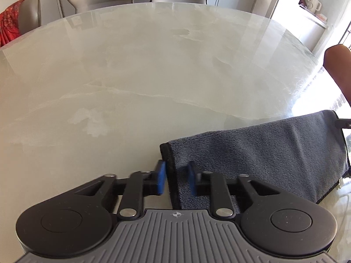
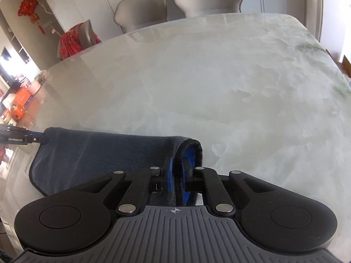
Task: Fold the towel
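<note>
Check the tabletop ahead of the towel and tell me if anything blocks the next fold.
Nothing visible does. The left gripper and right gripper each pinch an end of the grey towel, and the marble table beyond it looks bare.

Dark grey towel (image 1: pixel 263 149), pale marbled table (image 1: pixel 153 65)

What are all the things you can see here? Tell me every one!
towel: one, dark grey with a blue inner side, on the near part of the table, stretched between the two grippers
table: one, pale marbled, fills most of both views
chairs: two pale grey at the far edge, a third at the far left corner
red cloth: one, draped on the corner chair
red knot ornament: one, on the left wall
mug: one, white, on a shelf at the right
left gripper: black with blue pads, at the towel's left end
right gripper: black with blue pads, shut on the towel's right end
</note>
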